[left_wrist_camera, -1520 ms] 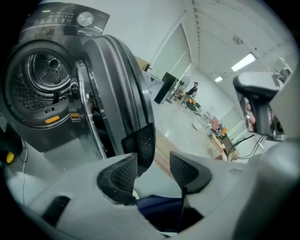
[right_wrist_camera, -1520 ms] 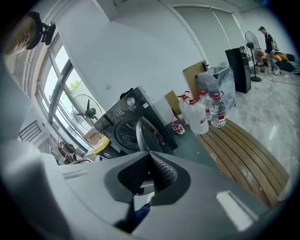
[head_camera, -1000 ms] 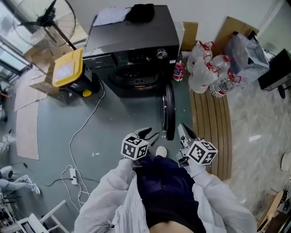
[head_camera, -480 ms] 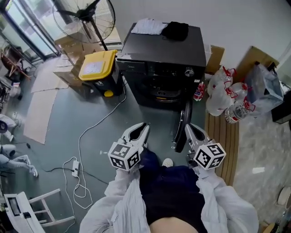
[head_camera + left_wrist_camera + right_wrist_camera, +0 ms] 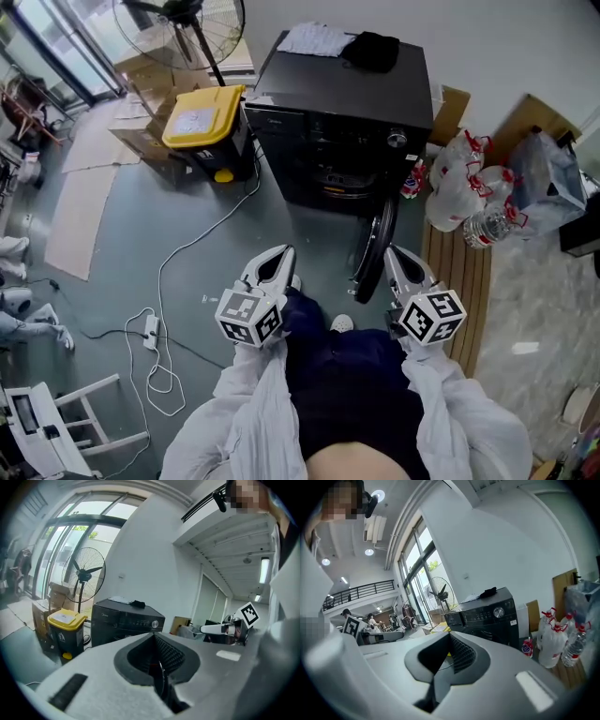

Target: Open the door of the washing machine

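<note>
The black front-loading washing machine (image 5: pixel 342 103) stands at the top of the head view. Its round door (image 5: pixel 375 248) hangs swung out toward me, and the drum opening (image 5: pixel 342 183) is exposed. My left gripper (image 5: pixel 279 255) is held up in front of my body, left of the door and apart from it, jaws shut on nothing. My right gripper (image 5: pixel 394 255) hovers just right of the door's edge, also shut and empty. The left gripper view shows closed jaws (image 5: pixel 155 638) with the machine (image 5: pixel 126 620) beyond. The right gripper view shows closed jaws (image 5: pixel 449 638) and the machine (image 5: pixel 487 616).
A yellow-lidded bin (image 5: pixel 202 117) and a standing fan (image 5: pixel 183 19) are left of the machine. Water bottles (image 5: pixel 464 183) and a slatted wooden board (image 5: pixel 455 281) lie to its right. A cable with a power strip (image 5: pixel 150 330) trails over the grey floor. Cloths (image 5: pixel 370 49) rest on the machine's top.
Both grippers have risen and drawn back toward my body, away from the door. The left gripper's jaws have closed. The door stays swung open.
</note>
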Motion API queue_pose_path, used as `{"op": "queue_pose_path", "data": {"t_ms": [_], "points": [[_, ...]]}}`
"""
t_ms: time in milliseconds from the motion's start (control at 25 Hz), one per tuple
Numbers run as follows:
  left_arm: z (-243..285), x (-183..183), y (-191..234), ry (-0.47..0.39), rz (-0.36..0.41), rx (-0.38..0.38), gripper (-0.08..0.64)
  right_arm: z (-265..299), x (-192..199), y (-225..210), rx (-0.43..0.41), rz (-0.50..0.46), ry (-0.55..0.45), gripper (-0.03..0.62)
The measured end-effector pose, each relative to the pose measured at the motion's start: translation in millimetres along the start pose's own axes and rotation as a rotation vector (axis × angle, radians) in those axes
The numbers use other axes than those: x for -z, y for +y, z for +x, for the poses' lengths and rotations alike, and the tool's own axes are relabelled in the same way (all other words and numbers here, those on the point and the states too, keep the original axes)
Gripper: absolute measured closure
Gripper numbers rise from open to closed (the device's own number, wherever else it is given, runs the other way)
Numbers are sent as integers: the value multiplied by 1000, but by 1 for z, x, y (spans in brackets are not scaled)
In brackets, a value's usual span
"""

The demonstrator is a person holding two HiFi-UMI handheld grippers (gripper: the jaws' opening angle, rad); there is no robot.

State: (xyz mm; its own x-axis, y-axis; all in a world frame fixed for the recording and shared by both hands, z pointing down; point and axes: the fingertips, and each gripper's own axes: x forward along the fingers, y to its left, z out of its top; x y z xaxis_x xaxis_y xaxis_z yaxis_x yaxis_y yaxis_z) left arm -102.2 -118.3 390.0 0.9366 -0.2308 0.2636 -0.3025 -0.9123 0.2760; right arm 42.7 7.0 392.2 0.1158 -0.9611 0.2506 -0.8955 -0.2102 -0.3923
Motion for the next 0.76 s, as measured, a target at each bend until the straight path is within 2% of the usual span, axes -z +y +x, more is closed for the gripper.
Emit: {"op": "queue_pose_path", "data": {"t_ms": [280, 440, 760], "points": [[6, 12, -2, 30, -3, 28, 561, -2, 12, -3, 19, 14, 18, 586], [8, 12, -5, 20, -33, 48, 561, -3, 14, -3, 24, 14, 22, 586], [12, 16, -7, 29, -30, 51, 561, -1, 16, -4, 18, 17, 31, 586]]}}
